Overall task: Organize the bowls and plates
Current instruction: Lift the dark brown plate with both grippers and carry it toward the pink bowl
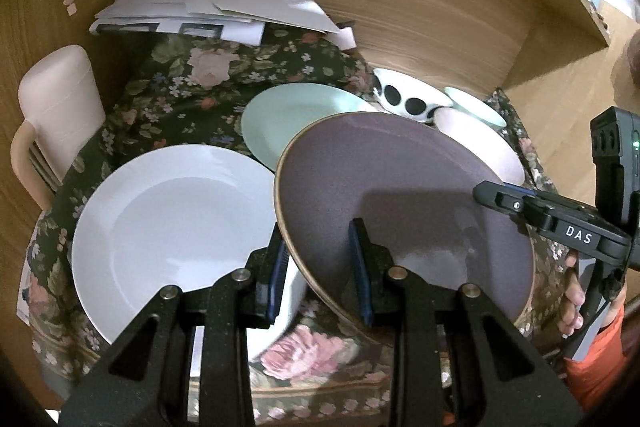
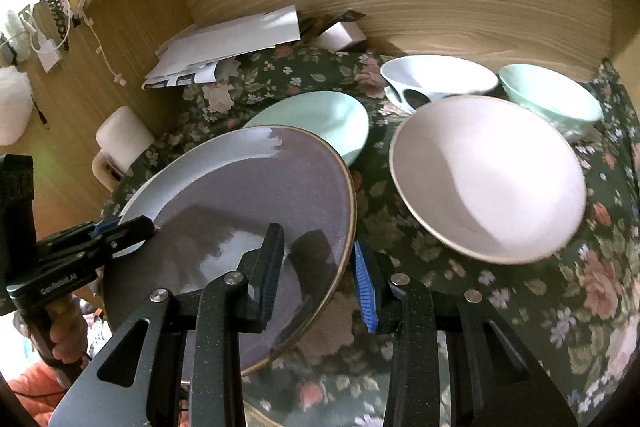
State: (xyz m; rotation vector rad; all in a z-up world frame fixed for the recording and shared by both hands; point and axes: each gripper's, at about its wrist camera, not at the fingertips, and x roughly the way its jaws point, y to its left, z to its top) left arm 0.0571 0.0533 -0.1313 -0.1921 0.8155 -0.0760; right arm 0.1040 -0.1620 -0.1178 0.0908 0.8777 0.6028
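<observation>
A purple plate (image 1: 400,195) with a brown rim hangs tilted above the floral cloth, held at two opposite edges. My left gripper (image 1: 320,267) is shut on its near rim, one pad above and one below. My right gripper (image 2: 316,279) is shut on the other rim of the purple plate (image 2: 248,211). On the cloth lie a white plate (image 1: 172,219) and a pale green plate (image 1: 288,119). Further right stand a pink bowl (image 2: 488,179), a white bowl with black dots (image 2: 436,79) and a green bowl (image 2: 552,99).
The floral cloth (image 1: 180,87) covers a shelf enclosed by wooden walls (image 1: 420,27) at the back and left. A pink mug (image 1: 60,107) stands at the left wall. Loose white papers (image 1: 200,7) lie at the back. A hand (image 1: 572,299) grips the right tool's handle.
</observation>
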